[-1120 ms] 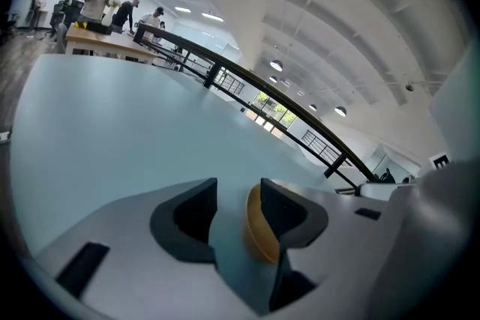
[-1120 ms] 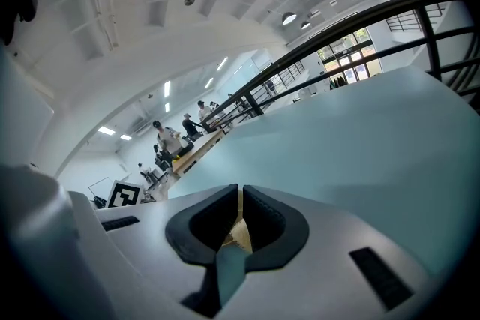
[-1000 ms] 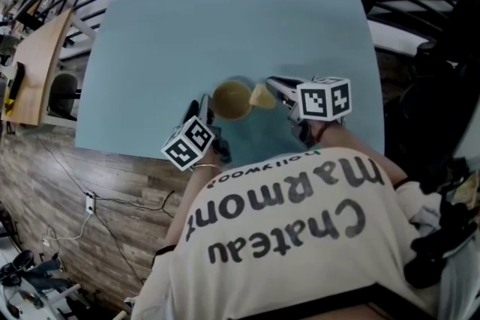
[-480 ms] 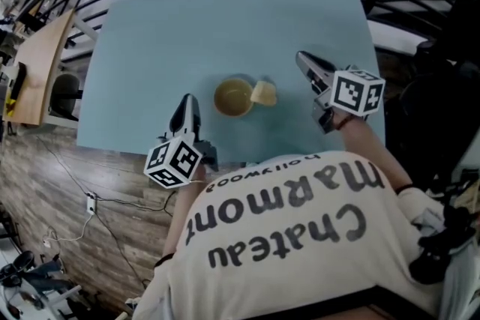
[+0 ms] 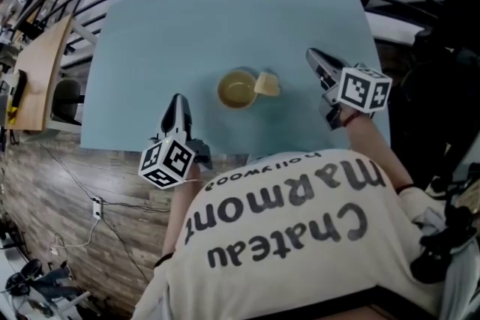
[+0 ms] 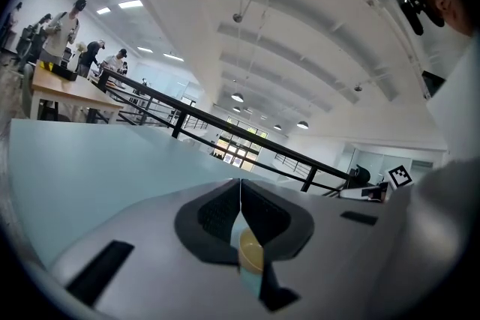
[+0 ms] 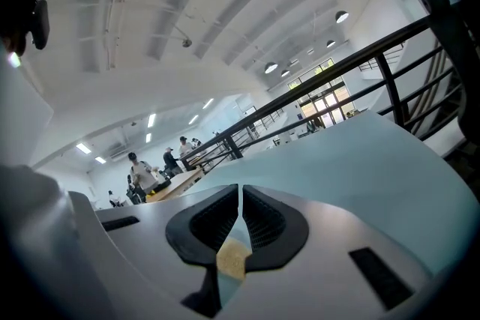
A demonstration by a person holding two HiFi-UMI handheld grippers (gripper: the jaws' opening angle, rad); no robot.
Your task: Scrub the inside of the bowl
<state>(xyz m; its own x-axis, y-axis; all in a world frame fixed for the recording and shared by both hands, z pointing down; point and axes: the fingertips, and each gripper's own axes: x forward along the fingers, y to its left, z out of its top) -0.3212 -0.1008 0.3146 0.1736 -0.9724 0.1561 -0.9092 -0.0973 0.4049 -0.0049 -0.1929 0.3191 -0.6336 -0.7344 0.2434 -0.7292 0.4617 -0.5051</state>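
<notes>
Both jaw pairs are closed and empty: left gripper (image 5: 175, 103) near-left of the bowl (image 5: 237, 89), right gripper (image 5: 313, 55) well right. The bowl sits mid-table (image 5: 225, 19), with a sponge (image 5: 267, 85) touching its right side.

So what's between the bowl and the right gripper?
A yellow sponge, right beside the bowl; from it to the right gripper there is only bare blue table. The head view shows it.
</notes>
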